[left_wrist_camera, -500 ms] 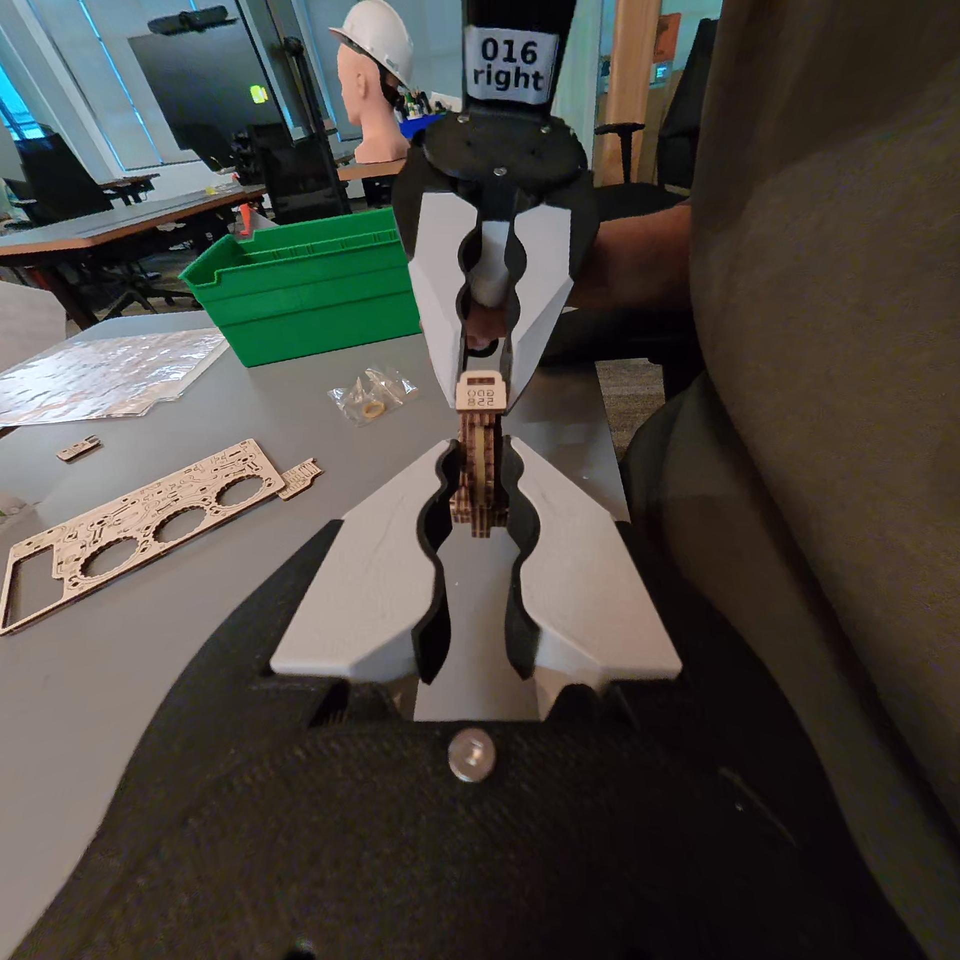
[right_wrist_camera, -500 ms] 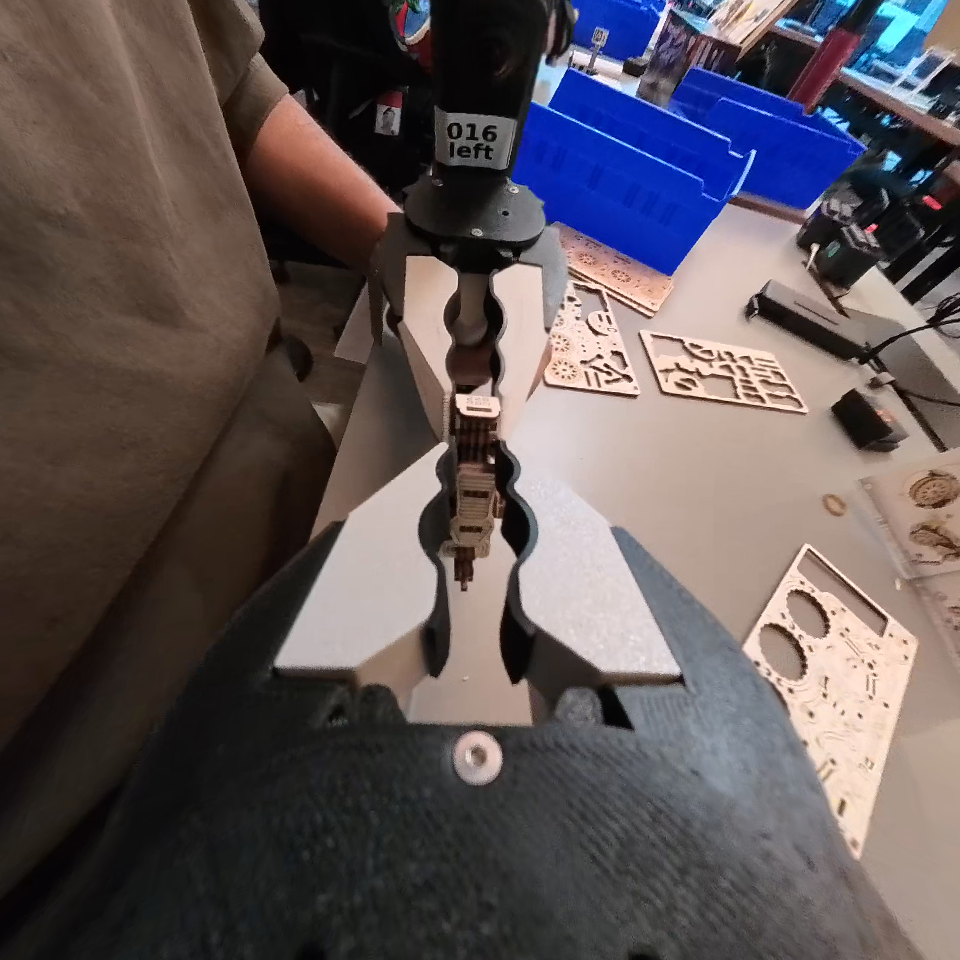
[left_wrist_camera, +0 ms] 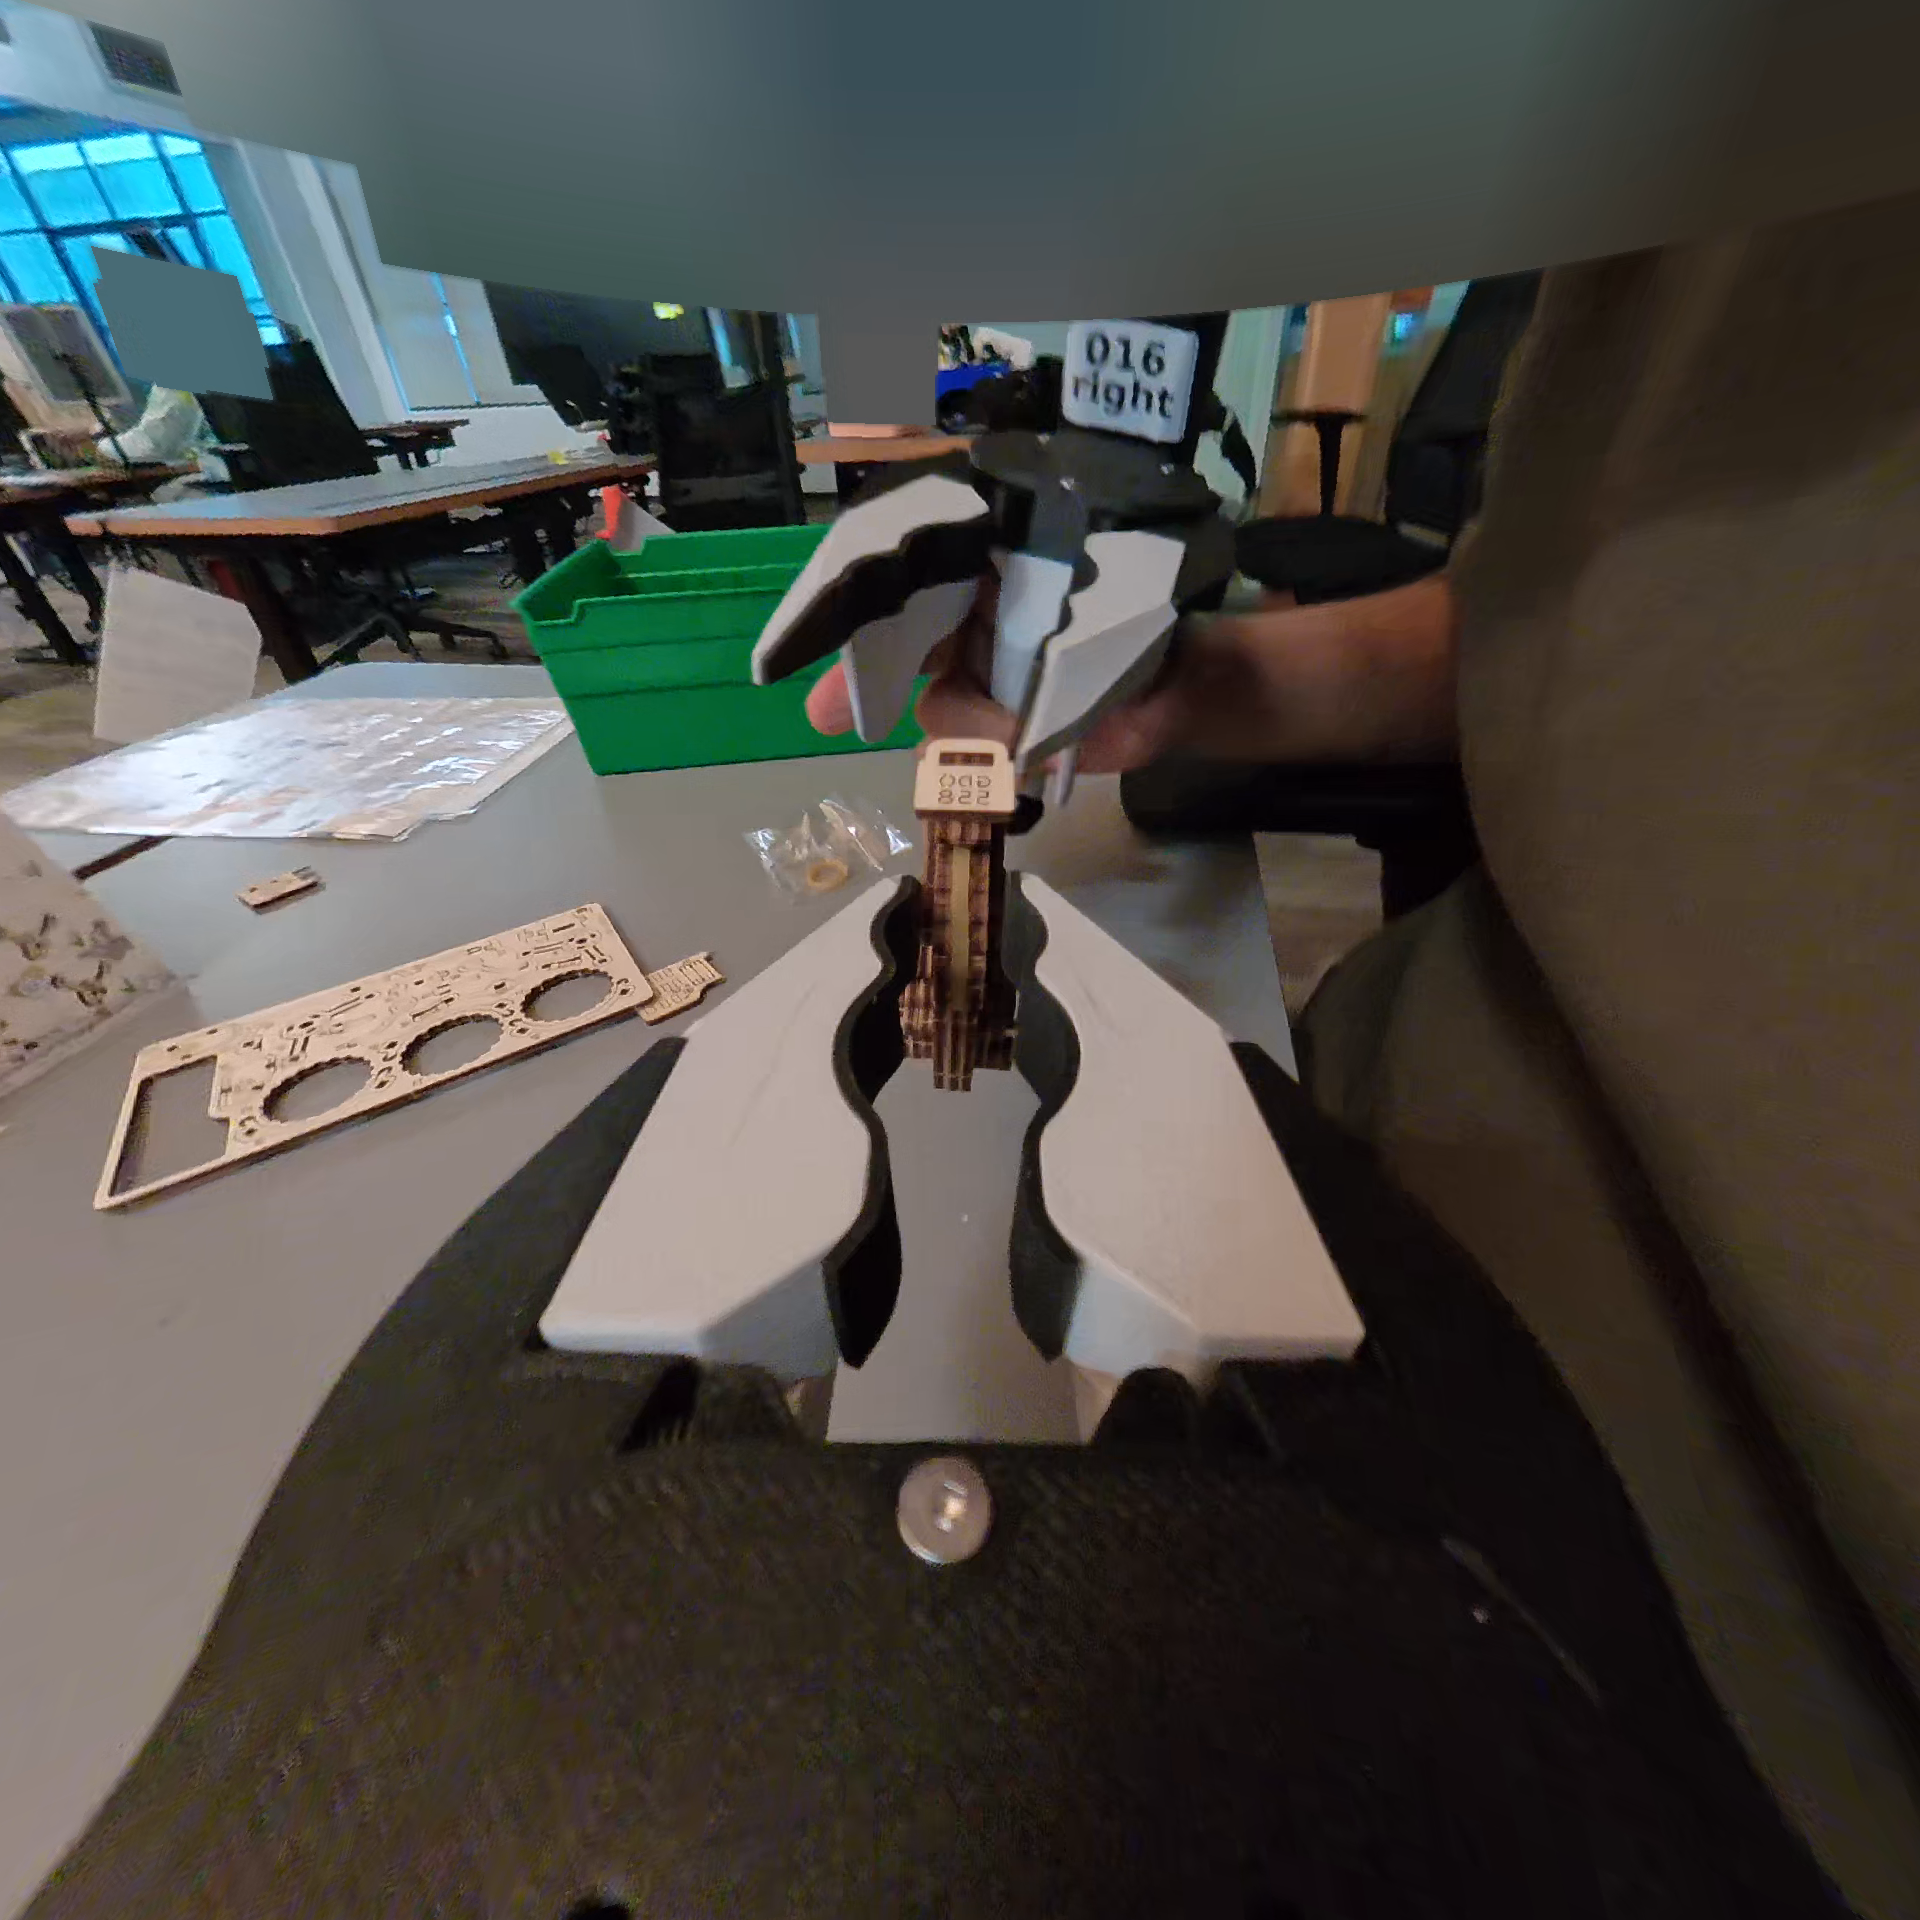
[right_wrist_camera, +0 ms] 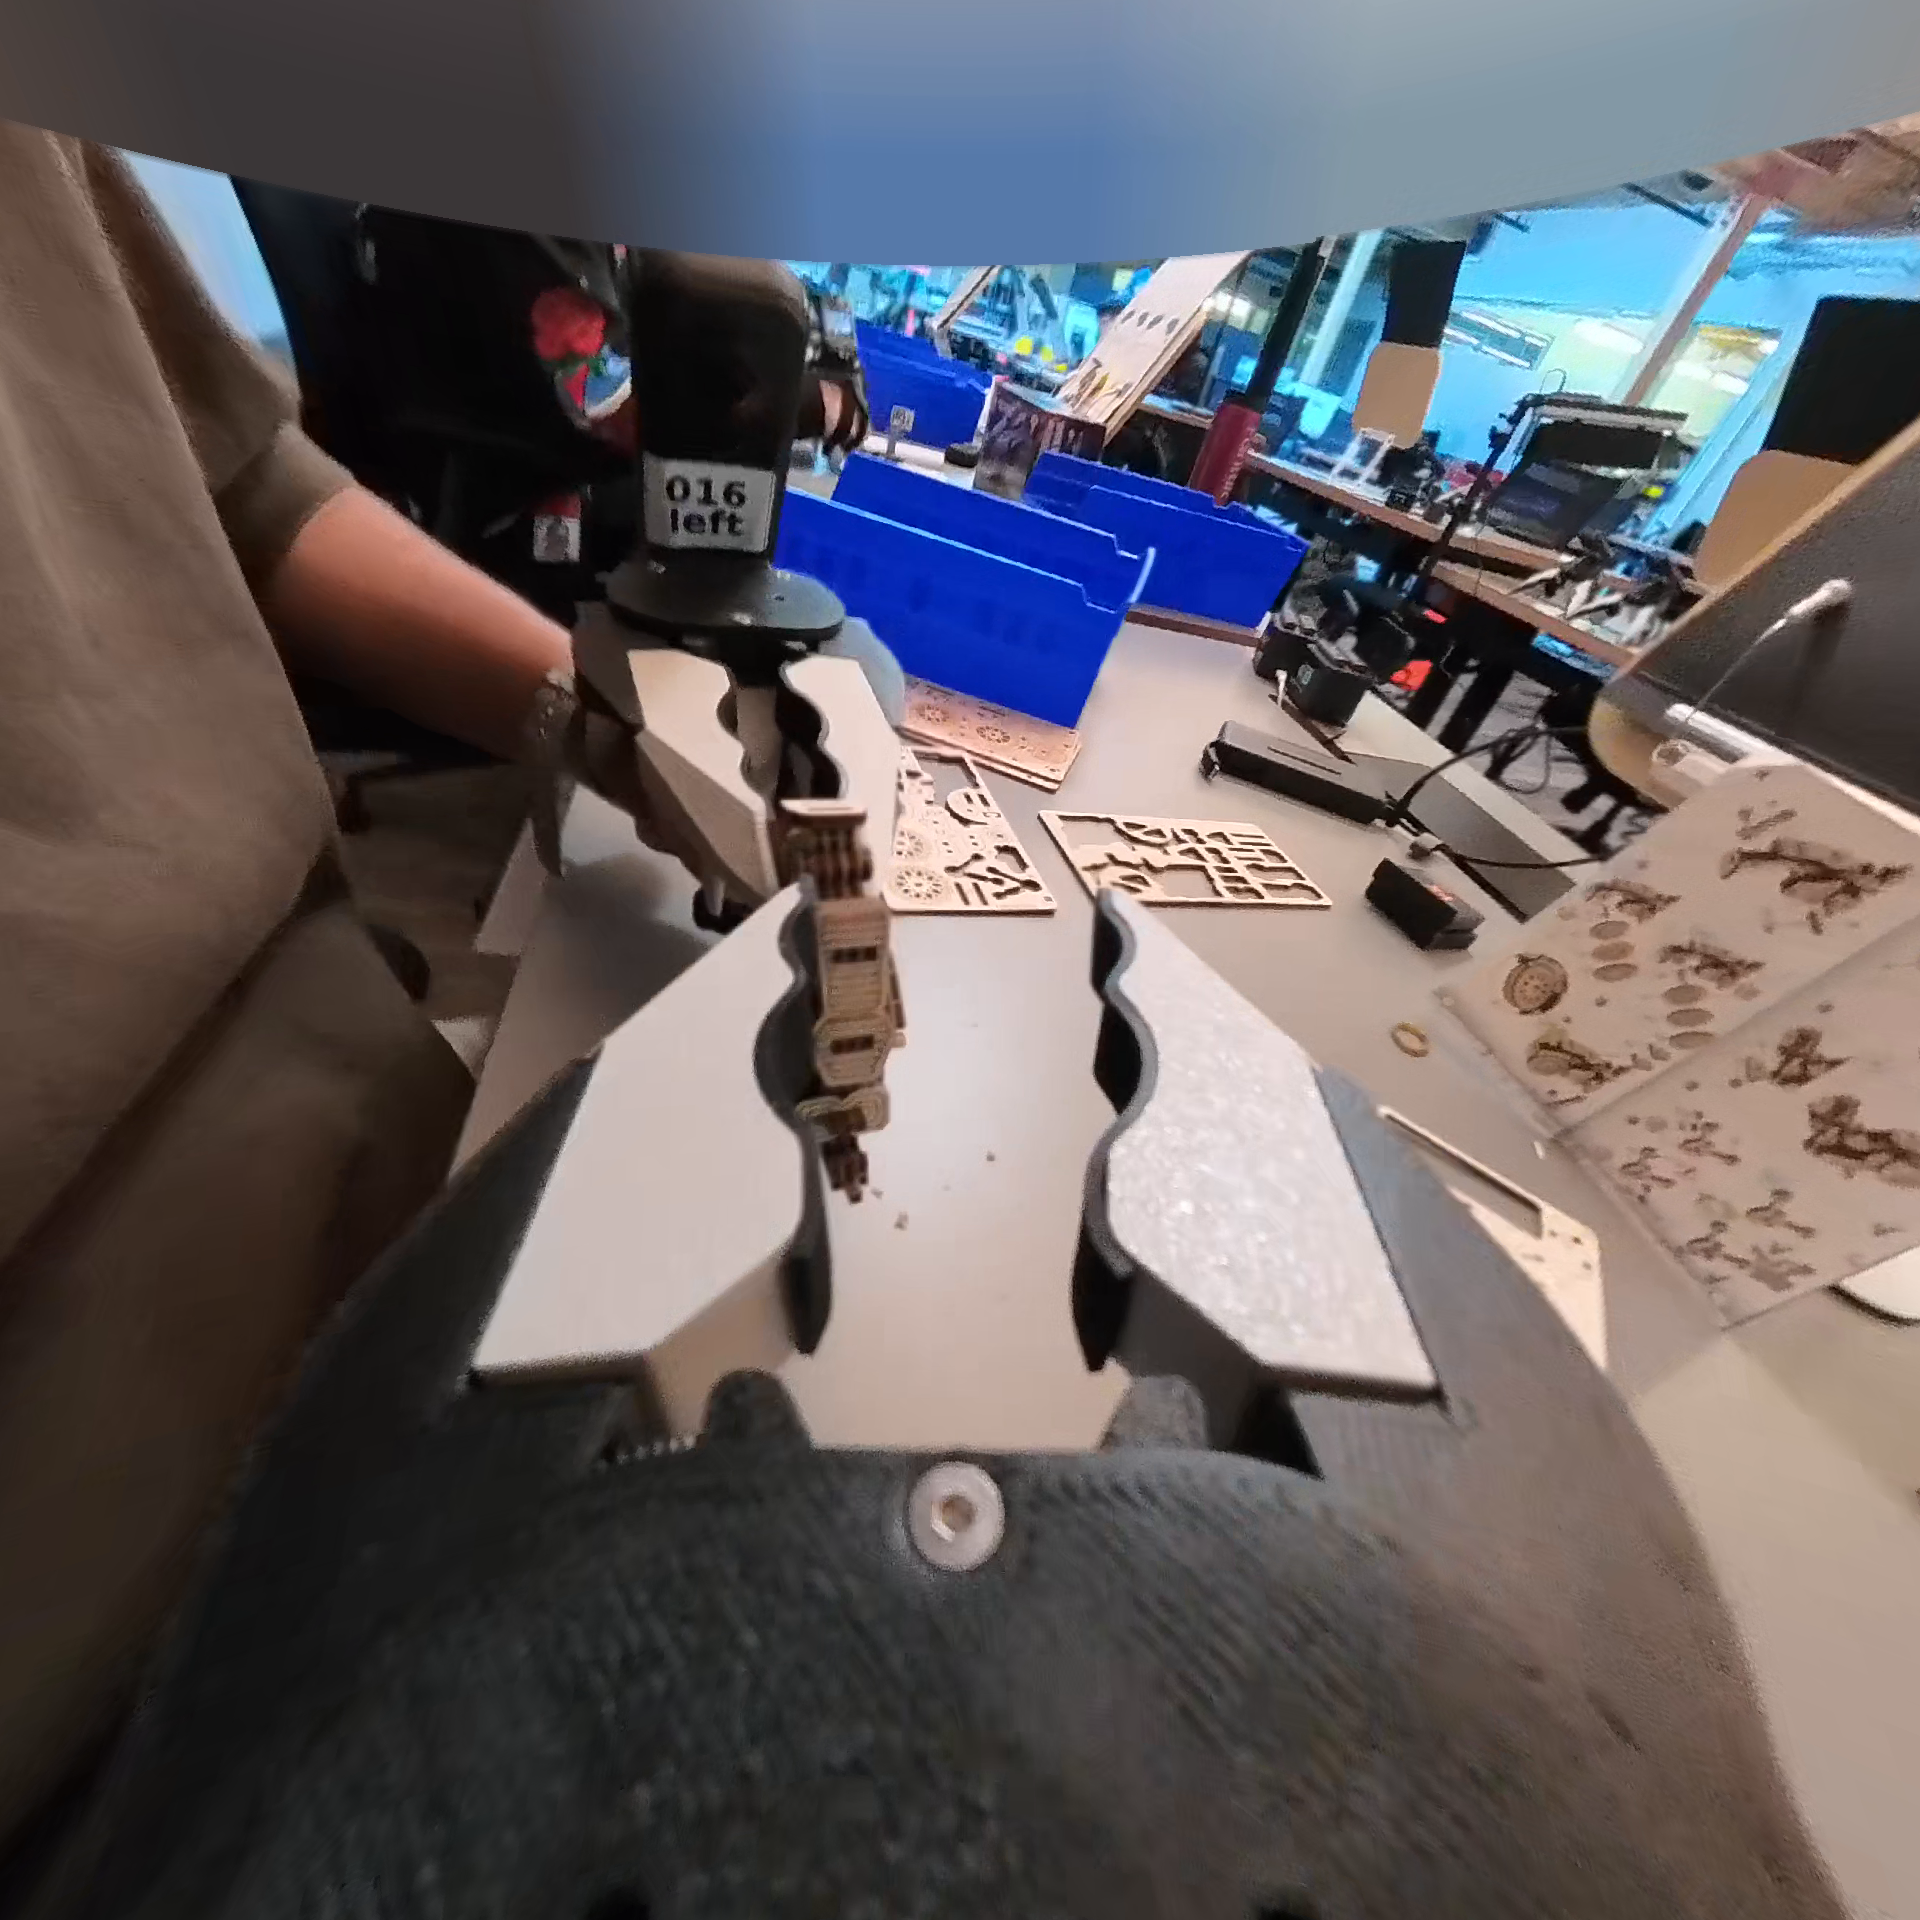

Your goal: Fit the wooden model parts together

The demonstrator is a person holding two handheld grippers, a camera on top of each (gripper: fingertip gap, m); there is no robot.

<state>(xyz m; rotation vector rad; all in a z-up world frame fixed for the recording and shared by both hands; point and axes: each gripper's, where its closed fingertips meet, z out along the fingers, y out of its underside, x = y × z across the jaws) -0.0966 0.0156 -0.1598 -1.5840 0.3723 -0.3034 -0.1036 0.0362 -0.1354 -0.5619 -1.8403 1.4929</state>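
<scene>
A small layered wooden model (left_wrist_camera: 958, 966) stands upright between the fingers of my left gripper (left_wrist_camera: 961, 904), which is shut on its lower part. A pale cap plate (left_wrist_camera: 964, 777) tops the model. My right gripper (left_wrist_camera: 904, 717) is beyond it, tilted, with its jaws apart and off the model. In the right wrist view my right gripper (right_wrist_camera: 951, 935) is open and empty. The model (right_wrist_camera: 847, 997) hangs close beside its left finger (right_wrist_camera: 727, 1091), and I cannot tell if they touch. The left gripper (right_wrist_camera: 805, 831) grips the model's far end.
A green bin (left_wrist_camera: 675, 665), a foil sheet (left_wrist_camera: 291, 764), a small plastic bag (left_wrist_camera: 826, 847) and a punched wooden sheet (left_wrist_camera: 384, 1049) lie on the grey table (left_wrist_camera: 312, 1299). Blue bins (right_wrist_camera: 956, 613), more wooden sheets (right_wrist_camera: 1184, 857), black devices (right_wrist_camera: 1423, 904) and printed sheets (right_wrist_camera: 1714, 1039) lie right. The person's torso is close.
My right gripper has opened, let go of the model and tilted away. My left gripper still holds the model, which has barely moved.
</scene>
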